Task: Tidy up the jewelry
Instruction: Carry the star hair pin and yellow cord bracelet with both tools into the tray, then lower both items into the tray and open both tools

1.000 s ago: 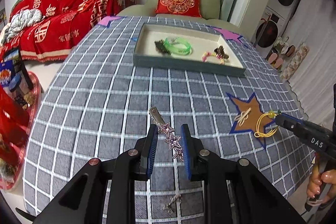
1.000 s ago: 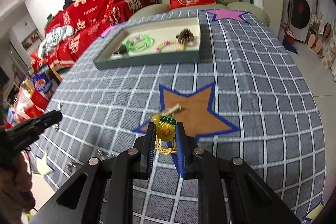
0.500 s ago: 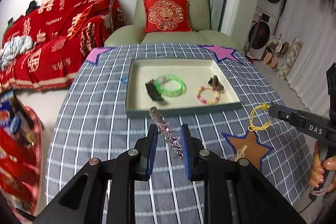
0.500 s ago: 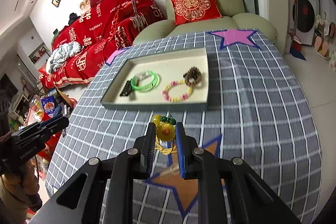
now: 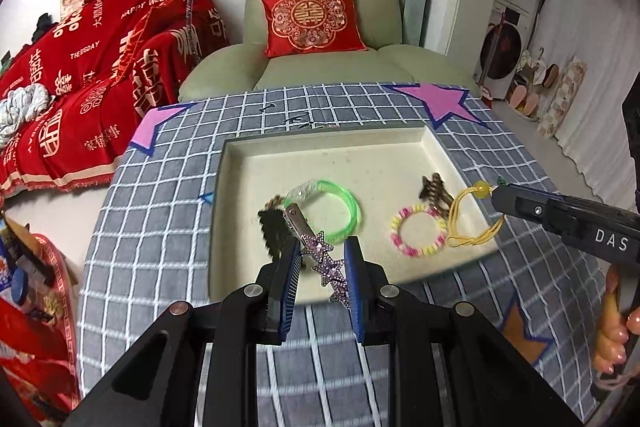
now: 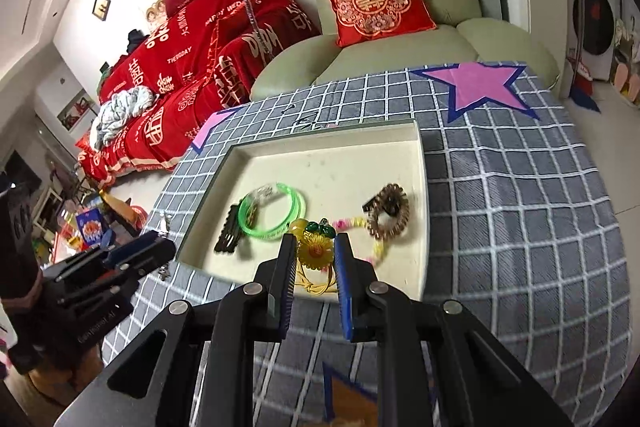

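Both grippers have carried their loads from over the bench to above the tray (image 5: 434,147). Left gripper (image 5: 320,259) grasps the star hair clip (image 5: 325,261); right gripper (image 6: 316,255) grasps the sunflower cord (image 6: 315,251). Each should go lower over bare tray floor, clear of the green bangle (image 5: 340,211) and bead bracelet (image 5: 418,237), before releasing.

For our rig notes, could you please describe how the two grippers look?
Both are matte black with angular, silver-riveted linkages and blue ribbed pads on the fingers. The left gripper and right gripper match. White "DAS" lettering marks the right one's side.

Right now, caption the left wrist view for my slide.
Left gripper carries a star hair clip over the cream tray; right gripper brings a yellow cord charm.
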The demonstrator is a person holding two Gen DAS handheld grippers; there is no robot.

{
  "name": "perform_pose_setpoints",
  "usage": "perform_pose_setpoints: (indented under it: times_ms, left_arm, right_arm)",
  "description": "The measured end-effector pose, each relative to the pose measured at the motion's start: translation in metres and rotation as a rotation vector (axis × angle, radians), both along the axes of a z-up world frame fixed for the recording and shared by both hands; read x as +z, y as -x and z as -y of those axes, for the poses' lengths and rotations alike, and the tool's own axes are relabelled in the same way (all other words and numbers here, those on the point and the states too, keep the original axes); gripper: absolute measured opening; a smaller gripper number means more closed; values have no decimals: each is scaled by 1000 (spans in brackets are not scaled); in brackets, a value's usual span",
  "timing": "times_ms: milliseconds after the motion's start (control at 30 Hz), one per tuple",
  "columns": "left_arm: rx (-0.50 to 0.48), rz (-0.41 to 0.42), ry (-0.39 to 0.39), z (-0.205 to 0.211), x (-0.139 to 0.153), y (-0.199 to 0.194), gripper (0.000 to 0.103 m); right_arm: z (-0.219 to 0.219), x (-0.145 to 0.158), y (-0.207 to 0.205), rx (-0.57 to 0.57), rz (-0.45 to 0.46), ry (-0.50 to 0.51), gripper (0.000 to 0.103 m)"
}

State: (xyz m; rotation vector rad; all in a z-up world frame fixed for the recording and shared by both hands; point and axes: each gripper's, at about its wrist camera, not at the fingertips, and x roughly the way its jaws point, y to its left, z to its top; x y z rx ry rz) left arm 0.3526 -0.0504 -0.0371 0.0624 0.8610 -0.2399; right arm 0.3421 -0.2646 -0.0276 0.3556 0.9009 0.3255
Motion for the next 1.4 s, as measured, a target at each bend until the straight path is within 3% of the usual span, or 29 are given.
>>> perform_pose_setpoints:
  times_ms: [433,700,1000,1067,1233,1400]
  left_arm:
    - [-5,-56,-56,28,-51,-67,31]
    - [3,-93,-77,32,-74,-79,31]
    - [17,-94,-101,32,-78,-80,31]
    - [19,-96,-104,32,-77,-80,31]
    - [24,-73,-124,33,-71,-77,31]
    - [34,-58,-123,32,-63,-72,31]
  right_arm:
    - [-11,-52,-68,-13,-61,-13,20]
    - [-16,-78,-78,-8,-96,-4,20]
    - [-12,-90,-80,-13,-129,-8,22]
    - [-10,-90,-80,-16,-136,-19,26]
    - [-10,-81,-77,-13,-113,-60,55]
    - [-5,-63,-71,-37,-68,-116,60]
